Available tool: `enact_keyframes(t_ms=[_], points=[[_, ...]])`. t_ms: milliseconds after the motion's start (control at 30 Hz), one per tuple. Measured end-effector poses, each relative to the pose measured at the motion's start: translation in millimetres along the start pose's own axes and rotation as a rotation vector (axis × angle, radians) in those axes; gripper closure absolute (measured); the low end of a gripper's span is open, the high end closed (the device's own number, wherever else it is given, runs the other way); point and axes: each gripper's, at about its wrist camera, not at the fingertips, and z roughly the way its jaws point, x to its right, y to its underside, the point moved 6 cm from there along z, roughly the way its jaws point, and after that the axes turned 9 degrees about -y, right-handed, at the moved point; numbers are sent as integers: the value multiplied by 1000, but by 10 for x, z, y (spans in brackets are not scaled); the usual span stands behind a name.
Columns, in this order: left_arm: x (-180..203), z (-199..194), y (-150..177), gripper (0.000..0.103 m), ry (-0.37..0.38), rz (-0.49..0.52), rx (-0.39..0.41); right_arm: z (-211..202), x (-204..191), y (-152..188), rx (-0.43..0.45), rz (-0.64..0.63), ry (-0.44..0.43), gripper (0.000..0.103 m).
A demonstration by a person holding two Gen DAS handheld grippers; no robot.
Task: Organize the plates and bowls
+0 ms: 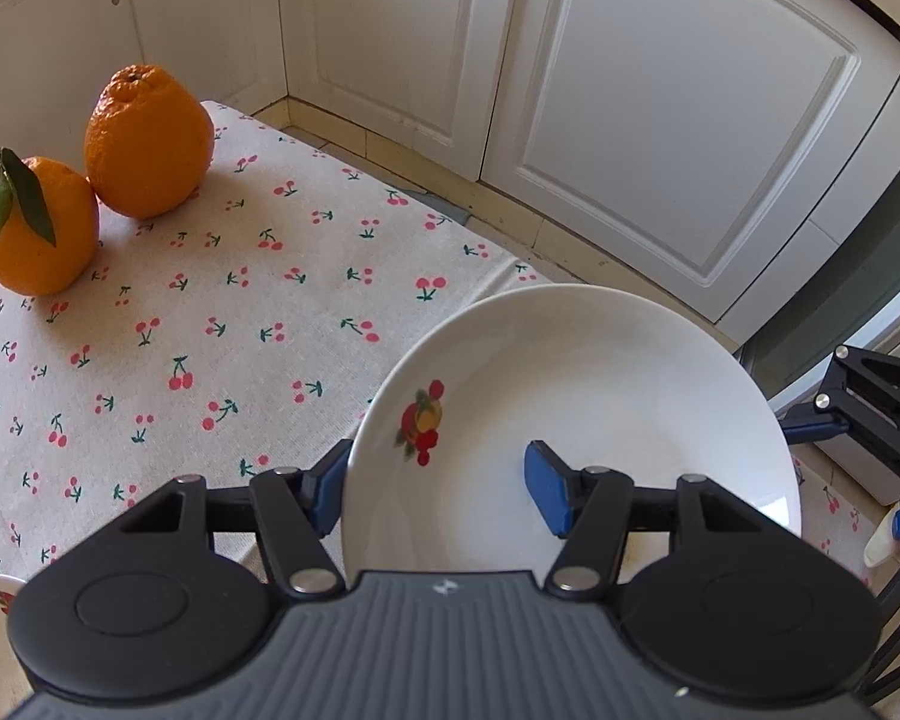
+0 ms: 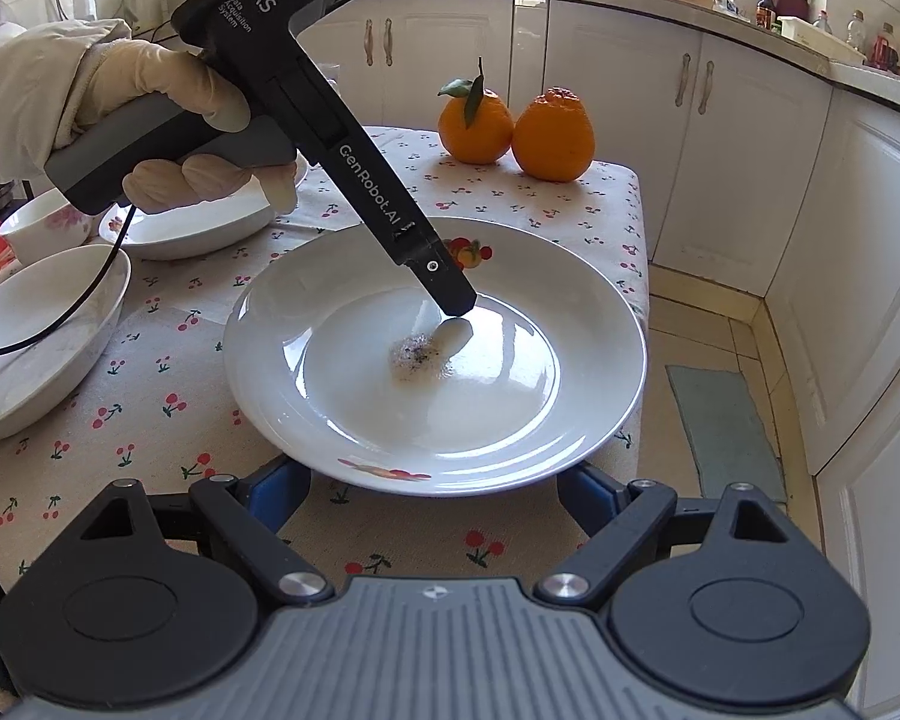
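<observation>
- Plate [image 2: 438,372]: white, shallow, with fruit decals on the rim; it rests on the cherry-print tablecloth [image 2: 150,396] near the table's right edge. A small speckled residue patch [image 2: 420,357] sits at the plate centre.
- Left gripper [image 1: 444,489]: jaws at a narrow setting, straddling the plate rim at about 9 o'clock of the plate in the left wrist view; one blue pad [image 1: 546,495] is over the plate's inner surface, the other is outside the rim. Pad contact with the plate cannot be confirmed.
- Gloved hand [image 2: 168,120]: grips the left gripper's handle, at 10 o'clock in the right wrist view.
- Right gripper [image 2: 432,495]: jaws set wide, positioned at the plate's near rim, at 6 o'clock; nothing is held.
- Bowls [image 2: 36,324]: white, grouped at 9 o'clock of the plate.
- Two oranges [image 2: 549,132]: touching, at 12 o'clock beyond the plate.
</observation>
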Motion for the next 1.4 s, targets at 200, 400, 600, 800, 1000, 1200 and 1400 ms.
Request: enact_keyframes(t_ms=[200,400,600,800,1000,1200,1400], points=[[-4,5,-20,44,0,-1,3,1,0,-1,3,2,2,11],[0,-3,-54,38,-2,0,8,6,2,-7,2,4,9,11],[-9,-183,-103,19,-53,7,64,-63,-21,-32,31,26,8,0],[23,-528,-25,16,-86,0,114,-192,-142,-6,35,43,29,0],[132,-1010,155,15,-133,-11,181,-418,-301,-1,82,102,87,0],[214,-1547,480,11,-216,-26,254,-633,-563,25,143,146,116,0],[333,-1945,1038,10,-318,-50,312,-733,-916,19,161,82,107,0]])
